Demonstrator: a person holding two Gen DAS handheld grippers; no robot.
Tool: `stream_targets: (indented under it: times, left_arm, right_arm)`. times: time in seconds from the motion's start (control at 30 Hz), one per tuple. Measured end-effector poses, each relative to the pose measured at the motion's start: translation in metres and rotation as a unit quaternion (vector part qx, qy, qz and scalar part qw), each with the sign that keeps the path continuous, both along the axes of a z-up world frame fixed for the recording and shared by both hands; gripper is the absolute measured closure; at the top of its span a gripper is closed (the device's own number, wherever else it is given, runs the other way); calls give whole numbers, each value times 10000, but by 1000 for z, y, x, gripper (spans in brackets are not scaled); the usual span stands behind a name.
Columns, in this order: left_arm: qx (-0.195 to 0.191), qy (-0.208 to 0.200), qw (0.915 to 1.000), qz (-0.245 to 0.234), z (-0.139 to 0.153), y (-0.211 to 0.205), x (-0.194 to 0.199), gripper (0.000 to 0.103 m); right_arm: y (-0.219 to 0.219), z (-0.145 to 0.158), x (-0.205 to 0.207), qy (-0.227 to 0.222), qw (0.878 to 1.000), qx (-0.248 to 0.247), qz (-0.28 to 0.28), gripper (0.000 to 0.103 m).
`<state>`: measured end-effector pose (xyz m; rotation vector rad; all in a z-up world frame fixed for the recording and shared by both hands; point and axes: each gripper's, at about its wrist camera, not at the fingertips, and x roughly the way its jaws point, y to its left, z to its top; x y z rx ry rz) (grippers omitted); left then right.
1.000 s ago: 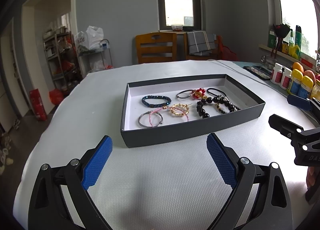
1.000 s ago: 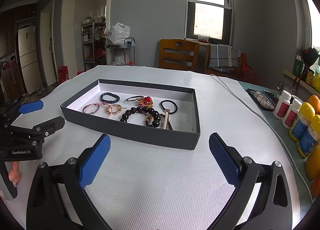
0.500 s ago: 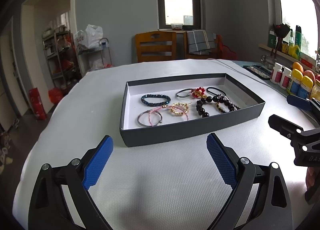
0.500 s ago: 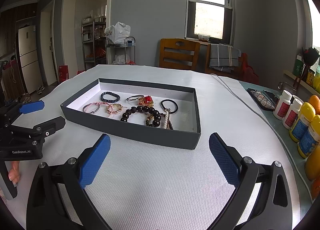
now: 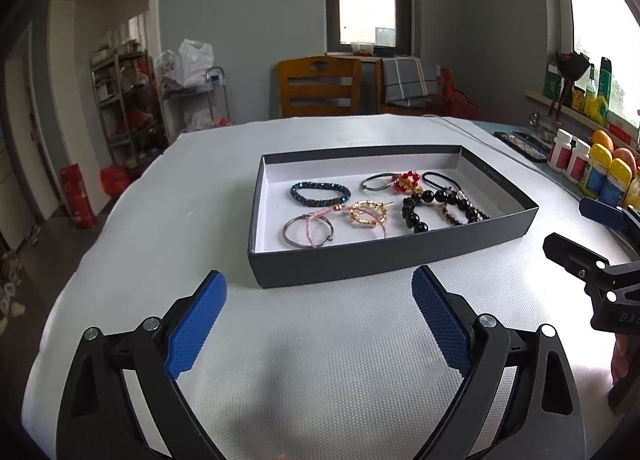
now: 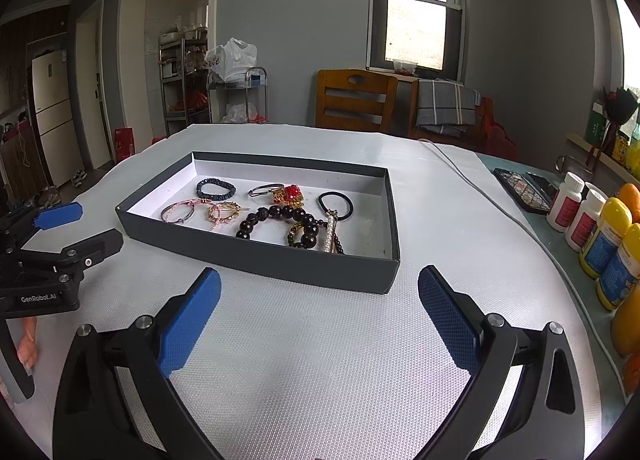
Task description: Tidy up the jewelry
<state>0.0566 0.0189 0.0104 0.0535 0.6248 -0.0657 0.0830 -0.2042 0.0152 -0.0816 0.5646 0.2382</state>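
Both the left gripper [image 5: 318, 320] and right gripper [image 6: 320, 312] hover wide open and empty near the shallow box [image 5: 384, 258], where overlapping bracelets [image 5: 420, 210] risk snagging neighbours if one is pinched carelessly.

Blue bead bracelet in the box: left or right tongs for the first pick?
Left, probably. The blue bead bracelet lies in the box's left half, nearer the left tongs. The right tongs face the black-bead end. Both are open and empty.
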Motion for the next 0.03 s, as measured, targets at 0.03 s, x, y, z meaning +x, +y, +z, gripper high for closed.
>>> stream_targets:
  times: [0.03]
  left_arm:
    - [37, 104, 9999, -3, -1, 5, 3, 6]
  right_arm:
    - [-5, -1, 2, 77, 9999, 89, 48, 6]
